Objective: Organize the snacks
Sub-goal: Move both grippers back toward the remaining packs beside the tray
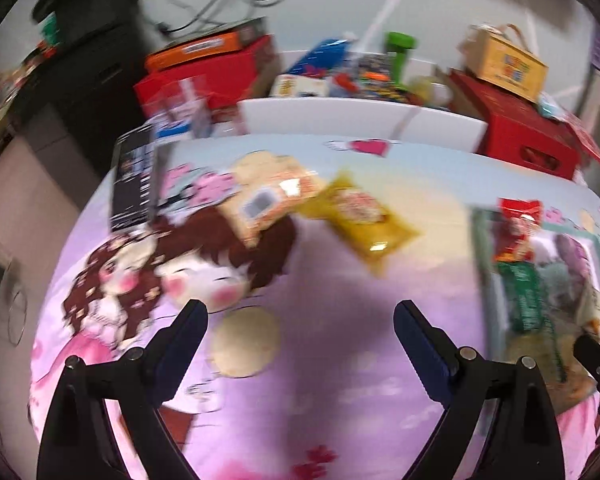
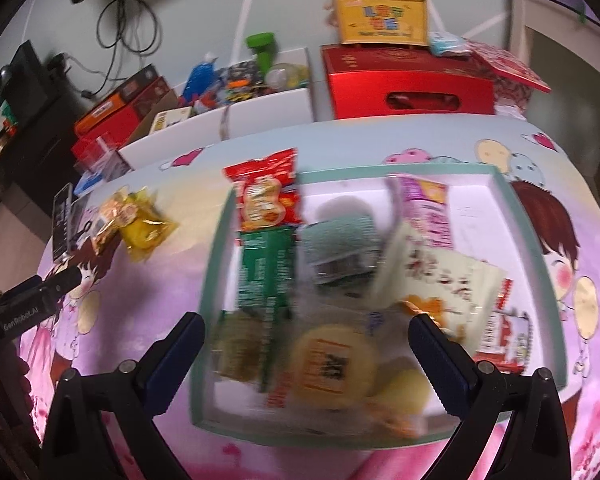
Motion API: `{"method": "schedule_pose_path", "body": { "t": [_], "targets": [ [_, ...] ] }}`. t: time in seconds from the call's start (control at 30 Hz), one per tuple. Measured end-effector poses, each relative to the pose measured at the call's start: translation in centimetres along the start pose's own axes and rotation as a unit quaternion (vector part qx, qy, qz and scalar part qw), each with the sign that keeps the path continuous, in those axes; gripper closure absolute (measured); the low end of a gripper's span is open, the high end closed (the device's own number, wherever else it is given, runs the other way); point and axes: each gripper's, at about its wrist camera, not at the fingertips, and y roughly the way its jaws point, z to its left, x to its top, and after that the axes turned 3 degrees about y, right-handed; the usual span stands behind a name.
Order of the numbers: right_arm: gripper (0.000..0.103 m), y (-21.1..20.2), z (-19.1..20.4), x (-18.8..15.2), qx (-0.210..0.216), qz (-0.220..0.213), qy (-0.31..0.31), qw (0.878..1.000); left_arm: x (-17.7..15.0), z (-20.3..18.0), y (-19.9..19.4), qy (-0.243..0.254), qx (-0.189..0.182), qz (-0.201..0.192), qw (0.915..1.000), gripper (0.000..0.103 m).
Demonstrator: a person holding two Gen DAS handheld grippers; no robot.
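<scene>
Left wrist view shows the left gripper (image 1: 300, 320) with its fingers spread wide and holding nothing, above a counter (image 1: 340, 380) covered in a pink cartoon-print cloth. Ahead of it lie two loose snacks: a yellow packet (image 1: 362, 220) and an orange-and-cream packet (image 1: 266, 196), touching at one corner or slightly overlapping; blur makes it hard to tell which. A dark flat box (image 1: 136, 184) stands at the far left edge of the counter.

Right wrist view shows the right gripper (image 2: 306, 330), fingers likewise released and empty, hanging over a shallow teal-rimmed tray (image 2: 214, 248). The tray already holds most of the snacks: a red bag (image 2: 268, 196) lying over its far rim, a green packet (image 2: 262, 276) below it, a purple pouch (image 2: 424, 208), a pale printed bag (image 2: 436, 276) and a round yellow pack (image 2: 332, 364) near the fingers, with others too blurred to name.

Judging by this layout, the sorting is well along, and the step in hand is collecting the two packets that are outside the tray. The next move likely falls to the left gripper: reach forward, centre the fingers over the yellow packet, the nearer one, and close across its width without dragging its neighbour. The crinkly, slippery wrappers call for a firm pinch on the body rather than on a sealed edge.
</scene>
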Motion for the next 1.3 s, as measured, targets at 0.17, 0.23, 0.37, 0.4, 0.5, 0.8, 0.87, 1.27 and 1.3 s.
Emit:
{"method": "schedule_pose_path", "body": {
  "t": [0.17,0.23,0.37,0.4,0.5,0.8,0.87,1.27,1.3],
  "targets": [
    [0.0,0.7,3.4,-0.3,0.019,0.003,-0.031,0.999,-0.6,3.3,0.2,-0.036,0.008,0.006,0.9993,0.009],
    [0.0,0.9,4.6,-0.4,0.029,0.002,-0.041,0.999,-0.9,4.6,0.2,-0.052,0.007,0.007,0.9986,0.009],
    [0.0,1.3,7.5,-1.0,0.05,0.0,-0.069,0.996,-1.3,5.9,0.2,-0.066,0.003,0.009,0.9978,0.009],
    [0.0,1.4,8.0,-1.1,0.052,-0.001,-0.073,0.996,-1.4,6.3,0.2,-0.07,0.001,0.009,0.9975,0.009],
    [0.0,1.9,9.7,-1.5,0.061,0.0,-0.089,0.994,-1.6,7.1,0.3,-0.081,-0.007,0.008,0.9966,0.009],
    [0.0,3.3,12.3,-1.8,0.066,-0.004,-0.114,0.991,-1.8,8.0,1.6,-0.096,-0.024,0.021,0.9949,0.009],
    [0.0,3.4,12.7,-2.0,0.064,-0.008,-0.125,0.99,-1.7,8.1,1.9,-0.102,-0.032,0.02,0.9941,0.009],
    [0.0,4.0,15.5,-1.2,0.059,-0.031,-0.167,0.984,0.3,8.4,4.3,-0.074,-0.042,0.014,0.9962,0.009],
    [0.0,4.1,15.7,-1.0,0.059,-0.032,-0.17,0.983,0.6,8.5,4.5,-0.072,-0.044,0.013,0.9963,0.009]
  ]
}}
